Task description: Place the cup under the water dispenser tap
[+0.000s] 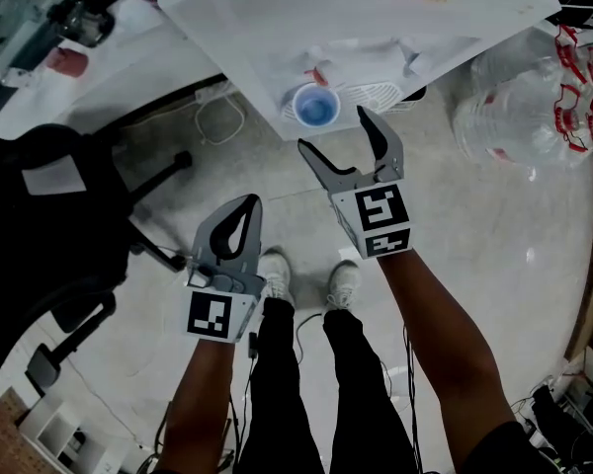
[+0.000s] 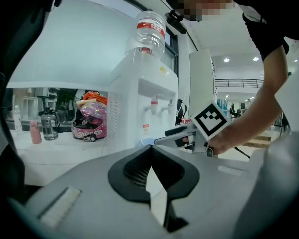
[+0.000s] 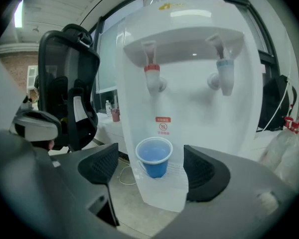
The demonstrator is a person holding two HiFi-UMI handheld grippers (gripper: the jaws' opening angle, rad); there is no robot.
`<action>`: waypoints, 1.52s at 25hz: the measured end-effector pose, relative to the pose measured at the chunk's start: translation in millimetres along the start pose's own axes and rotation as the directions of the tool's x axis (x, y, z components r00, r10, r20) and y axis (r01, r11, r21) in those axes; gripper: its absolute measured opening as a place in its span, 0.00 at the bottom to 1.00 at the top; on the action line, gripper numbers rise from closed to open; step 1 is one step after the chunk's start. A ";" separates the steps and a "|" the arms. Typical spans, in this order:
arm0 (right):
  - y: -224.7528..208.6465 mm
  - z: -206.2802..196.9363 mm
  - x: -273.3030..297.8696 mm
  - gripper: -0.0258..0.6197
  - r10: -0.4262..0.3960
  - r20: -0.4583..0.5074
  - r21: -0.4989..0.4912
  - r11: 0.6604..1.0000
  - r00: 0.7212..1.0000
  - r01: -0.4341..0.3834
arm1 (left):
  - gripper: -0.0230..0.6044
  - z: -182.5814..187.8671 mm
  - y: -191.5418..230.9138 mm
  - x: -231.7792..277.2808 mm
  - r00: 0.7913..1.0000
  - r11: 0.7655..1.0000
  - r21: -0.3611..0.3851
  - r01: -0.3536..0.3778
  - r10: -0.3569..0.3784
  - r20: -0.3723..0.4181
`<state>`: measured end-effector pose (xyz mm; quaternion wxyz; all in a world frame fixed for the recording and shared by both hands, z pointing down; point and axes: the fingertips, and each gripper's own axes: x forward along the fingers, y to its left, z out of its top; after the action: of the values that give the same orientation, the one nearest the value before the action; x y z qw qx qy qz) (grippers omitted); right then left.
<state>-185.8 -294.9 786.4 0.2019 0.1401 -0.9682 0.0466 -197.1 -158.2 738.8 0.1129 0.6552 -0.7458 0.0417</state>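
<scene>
The cup [image 3: 154,156] stands on the drip tray [image 3: 177,176], apparently below the red tap [image 3: 153,78], though the wide lens blurs alignment. The right gripper [image 1: 334,131] has its jaws released on either side of the cup. The left gripper [image 2: 152,168] has its jaws clenched on nothing. A jaw clipping the light cup while pulling back could topple it.

Bright daylight, fisheye warp, dark vignetted edges

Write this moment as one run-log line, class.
blue cup: on drip tray, under red tap | right gripper: jaws open, not touching cup | left gripper: jaws shut, empty
</scene>
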 end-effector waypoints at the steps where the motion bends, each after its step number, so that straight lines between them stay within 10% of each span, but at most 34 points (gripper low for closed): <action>1: 4.6 3.1 -10.0 0.65 0.000 0.005 0.011 1.000 1.000 0.000 | 0.06 5.6 0.0 -1.2 1.000 1.000 -0.002 -0.002 0.002 0.006; 20: 71.9 142.9 -189.0 0.05 -0.079 0.118 0.008 0.997 0.990 0.079 | 0.06 136.8 -48.3 -77.1 0.997 0.996 -0.055 0.075 -0.076 -0.026; 38: 78.4 287.4 -277.8 0.04 -0.153 0.259 -0.074 0.981 0.954 0.177 | 0.06 281.2 -49.7 -116.8 0.990 0.992 0.008 0.124 -0.124 0.066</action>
<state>-72.9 -192.0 408.9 0.0867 0.2155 -0.9720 -0.0353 -166.6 -111.1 435.3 0.0891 0.7015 -0.7069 0.0140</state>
